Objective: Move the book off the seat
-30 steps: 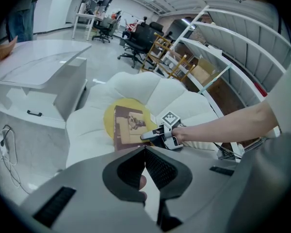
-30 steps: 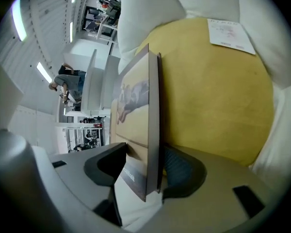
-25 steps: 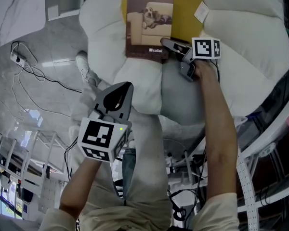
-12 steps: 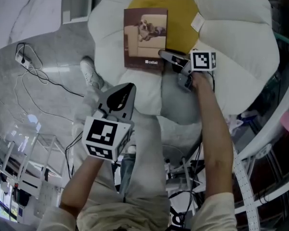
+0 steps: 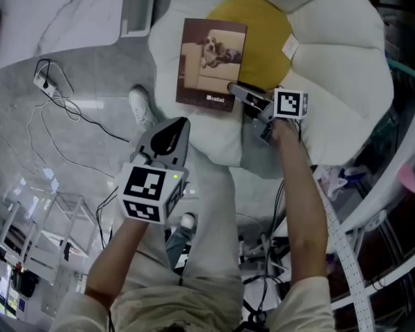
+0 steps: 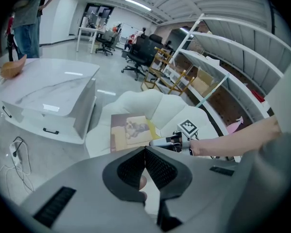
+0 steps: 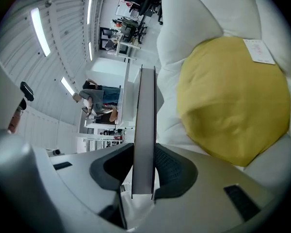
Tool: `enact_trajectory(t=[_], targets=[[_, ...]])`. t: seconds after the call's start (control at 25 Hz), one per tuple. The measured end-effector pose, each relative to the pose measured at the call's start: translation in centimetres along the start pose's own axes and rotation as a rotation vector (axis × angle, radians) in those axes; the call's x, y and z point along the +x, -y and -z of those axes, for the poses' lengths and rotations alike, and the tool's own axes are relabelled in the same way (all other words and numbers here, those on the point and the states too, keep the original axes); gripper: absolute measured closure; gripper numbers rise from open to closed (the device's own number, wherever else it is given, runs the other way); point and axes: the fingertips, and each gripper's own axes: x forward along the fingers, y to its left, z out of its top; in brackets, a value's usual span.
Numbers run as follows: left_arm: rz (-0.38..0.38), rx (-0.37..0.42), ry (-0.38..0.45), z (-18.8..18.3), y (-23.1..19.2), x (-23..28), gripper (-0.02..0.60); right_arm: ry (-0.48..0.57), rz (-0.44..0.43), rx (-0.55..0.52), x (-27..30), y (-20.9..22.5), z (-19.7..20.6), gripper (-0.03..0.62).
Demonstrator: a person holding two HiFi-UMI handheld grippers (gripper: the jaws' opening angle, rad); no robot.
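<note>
A brown book (image 5: 211, 64) with a dog on a sofa on its cover hangs just above the flower-shaped seat, which has white petals (image 5: 339, 61) and a yellow centre (image 5: 263, 40). My right gripper (image 5: 238, 92) is shut on the book's near right corner; its jaws have just been closing with the book between them. In the right gripper view the book (image 7: 145, 125) stands edge-on between the pads (image 7: 167, 169), with the yellow centre (image 7: 233, 101) to its right. My left gripper (image 5: 167, 140) is lower left of the seat, shut and empty, its pads (image 6: 157, 166) meeting. The left gripper view shows the book (image 6: 128, 130) and the right gripper (image 6: 160, 142) ahead.
A white marble-look table (image 6: 43, 96) stands left of the seat. A power strip with cables (image 5: 45, 81) lies on the grey floor. My shoe (image 5: 142, 106) is next to the seat's edge. Metal shelving (image 6: 223, 76) runs on the right. Office chairs and people are far back.
The right gripper has risen with the book's corner in its jaws, and the book has come up off the seat. The left gripper has risen too, still shut.
</note>
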Motion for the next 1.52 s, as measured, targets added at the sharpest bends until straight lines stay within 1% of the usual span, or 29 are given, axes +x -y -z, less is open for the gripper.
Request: enact_trajectory(t=[0.04, 0.12, 0.16, 0.28, 0.4, 0.64, 0.88, 1.04, 1.2, 1.32, 1.44, 1.52], targets=[[-0.003, -0.003, 0.001, -0.1, -0.3, -0.4, 0.569, 0.008, -0.027, -0.004, 0.4, -0.9, 0.1, 0.456], [-0.008, -0.007, 0.008, -0.3, -1.1, -1.2, 0.569, 0.010, -0.019, -0.024, 1.0, -1.8, 0.2, 0.456], [-0.011, -0.008, 0.014, -0.5, -1.5, -1.6, 0.569, 0.013, -0.033, -0.022, 1.4, -2.5, 0.1, 0.456], [-0.016, -0.017, 0.027, -1.0, -2.7, -2.8, 0.569, 0.026, -0.096, 0.007, 3.1, -5.0, 0.2, 0.456], [-0.023, -0.027, 0.024, -0.9, -3.7, -4.1, 0.569, 0.011, -0.086, -0.007, 3.9, -6.2, 0.4, 0.457], [-0.051, -0.049, 0.058, -1.6, -6.7, -6.7, 0.569, -0.010, -0.094, -0.041, 6.5, -9.3, 0.1, 0.457], [-0.069, -0.072, 0.084, -2.7, -9.7, -9.2, 0.569, -0.009, -0.107, -0.069, 9.4, -12.5, -0.8, 0.457], [-0.086, -0.098, 0.127, -3.3, -11.0, -10.5, 0.569, -0.003, -0.137, -0.071, 10.9, -14.7, -1.4, 0.457], [-0.110, -0.152, 0.172, -3.3, -13.2, -12.6, 0.569, -0.039, -0.135, -0.088, 12.6, -16.5, -1.5, 0.457], [-0.128, -0.155, 0.194, -3.6, -15.1, -14.4, 0.569, -0.065, -0.139, -0.115, 14.3, -18.3, -1.6, 0.457], [-0.150, -0.155, 0.208, -3.6, -16.8, -16.4, 0.569, -0.064, -0.156, -0.127, 15.9, -19.8, -1.2, 0.457], [-0.172, -0.168, 0.216, -3.5, -18.3, -17.5, 0.569, -0.059, -0.174, -0.123, 17.3, -21.0, -0.9, 0.457]])
